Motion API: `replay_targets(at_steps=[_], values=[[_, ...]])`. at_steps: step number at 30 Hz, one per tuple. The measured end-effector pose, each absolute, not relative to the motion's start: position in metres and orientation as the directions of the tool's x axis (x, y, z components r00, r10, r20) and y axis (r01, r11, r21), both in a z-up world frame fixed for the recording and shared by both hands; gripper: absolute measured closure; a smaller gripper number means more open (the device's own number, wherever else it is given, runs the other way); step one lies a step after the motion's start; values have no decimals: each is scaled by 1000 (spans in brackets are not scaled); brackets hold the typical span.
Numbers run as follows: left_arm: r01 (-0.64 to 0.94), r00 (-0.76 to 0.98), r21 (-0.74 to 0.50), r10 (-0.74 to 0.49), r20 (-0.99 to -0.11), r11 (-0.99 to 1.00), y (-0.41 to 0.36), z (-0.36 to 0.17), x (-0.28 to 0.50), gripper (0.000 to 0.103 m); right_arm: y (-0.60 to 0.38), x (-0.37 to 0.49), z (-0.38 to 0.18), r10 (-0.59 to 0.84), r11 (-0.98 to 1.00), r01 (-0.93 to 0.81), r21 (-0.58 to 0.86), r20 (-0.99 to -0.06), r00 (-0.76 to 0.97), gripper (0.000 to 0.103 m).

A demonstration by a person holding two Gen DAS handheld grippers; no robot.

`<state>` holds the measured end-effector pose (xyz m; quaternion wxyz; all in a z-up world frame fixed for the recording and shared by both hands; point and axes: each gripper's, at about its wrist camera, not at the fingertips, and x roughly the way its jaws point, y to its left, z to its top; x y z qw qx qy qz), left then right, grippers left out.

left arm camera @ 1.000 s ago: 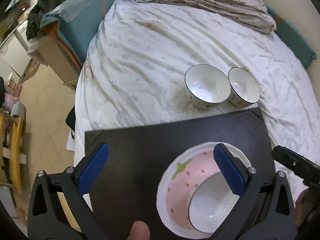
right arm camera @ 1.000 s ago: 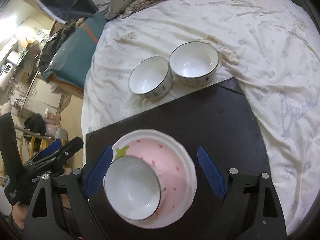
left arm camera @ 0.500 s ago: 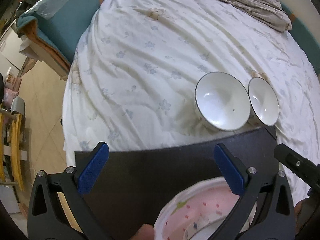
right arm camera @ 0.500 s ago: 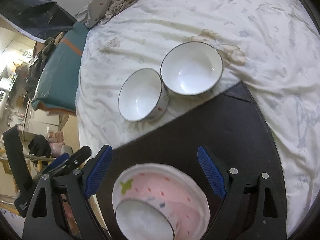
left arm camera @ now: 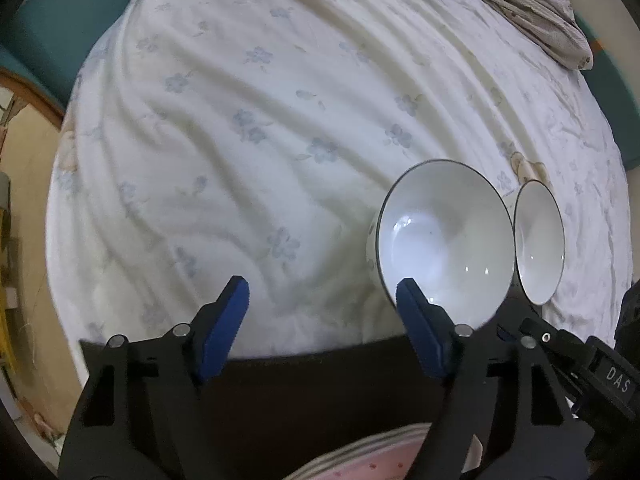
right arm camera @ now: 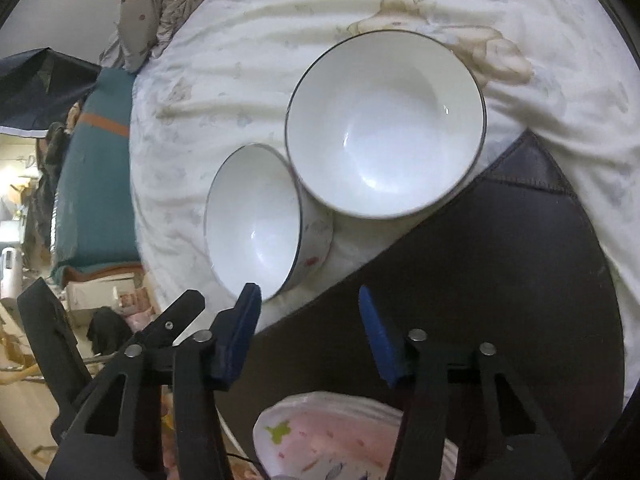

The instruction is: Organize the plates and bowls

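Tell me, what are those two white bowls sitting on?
Both white bowls rest on the flowered white bedsheet, just beyond the dark mat. The sheet directly beneath them is hidden.

The pink plate [right arm camera: 320, 440] is cut off by the bottom edge in both views, and part of it is covered by the black gripper frames. In the left wrist view, the near rim of the larger bowl [left arm camera: 444, 240] is hidden behind one blue finger [left arm camera: 420, 328]. The smaller bowl [right arm camera: 256, 220] is partly overlapped by the larger bowl's rim. Room clutter at the left is too blurred to identify.
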<state>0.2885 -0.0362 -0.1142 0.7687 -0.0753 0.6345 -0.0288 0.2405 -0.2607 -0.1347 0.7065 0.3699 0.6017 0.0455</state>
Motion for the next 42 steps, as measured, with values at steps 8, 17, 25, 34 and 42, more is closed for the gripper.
replay_targets(at_steps=[8, 17, 25, 34, 42], values=[[-20, 130, -178, -174, -976, 984, -53, -144, 309, 67, -254, 268, -145, 473, 770, 345, 537, -843, 256, 65], [33, 114, -144, -147, -983, 989, -76, -152, 320, 95, -253, 276, -160, 454, 807, 296, 511, -858, 240, 79], [56, 138, -88, -95, -986, 995, -85, -132, 307, 96, -243, 274, -151, 382, 867, 230, 443, -885, 265, 90], [62, 197, -66, -77, -977, 996, -79, -94, 281, 95, -234, 264, -128, 387, 880, 166, 446, -874, 293, 92], [69, 281, -57, -75, -957, 996, -63, -41, 255, 94, -225, 240, -85, 431, 865, 94, 492, -827, 361, 93]])
